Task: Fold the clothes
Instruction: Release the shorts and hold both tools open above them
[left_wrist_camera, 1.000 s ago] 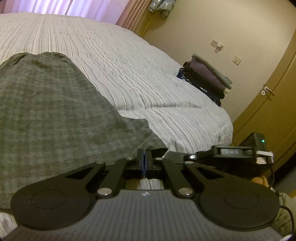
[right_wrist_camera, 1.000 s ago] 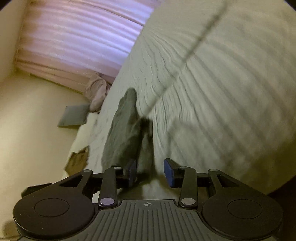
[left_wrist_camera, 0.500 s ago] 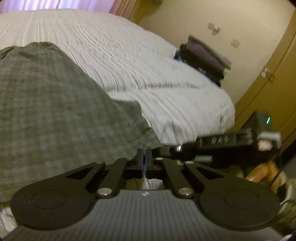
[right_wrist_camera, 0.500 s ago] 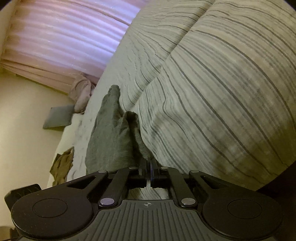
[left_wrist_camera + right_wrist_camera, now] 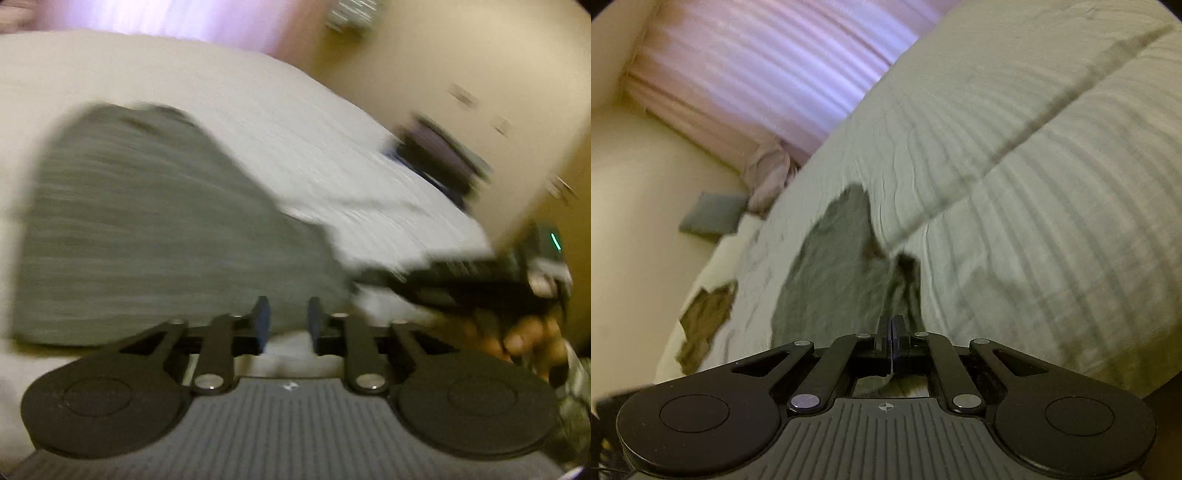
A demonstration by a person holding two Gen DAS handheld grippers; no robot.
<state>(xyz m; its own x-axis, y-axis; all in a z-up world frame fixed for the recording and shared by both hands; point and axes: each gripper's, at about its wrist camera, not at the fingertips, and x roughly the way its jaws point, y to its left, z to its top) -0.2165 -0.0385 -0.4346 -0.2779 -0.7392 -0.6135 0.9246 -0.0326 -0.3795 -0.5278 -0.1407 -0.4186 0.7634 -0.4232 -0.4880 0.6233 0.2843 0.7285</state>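
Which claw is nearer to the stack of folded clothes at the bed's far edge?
Left. The left claw faces the stack of folded clothes across the bed, jaws just opening. The right claw, shut on the grey checked garment, has no stack in its view.

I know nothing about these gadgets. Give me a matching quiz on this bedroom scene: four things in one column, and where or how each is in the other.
Things:
1. left tool
2. right tool
3. stack of folded clothes
4. curtain

Place or state:
A. pinkish, hanging beyond the bed
B. jaws apart
C. closed on the grey garment
D. on the bed's far edge, by the wall

Pairs: 1-B, 2-C, 3-D, 4-A.

The left tool's jaws have just been opening; no cloth is pinched between them.
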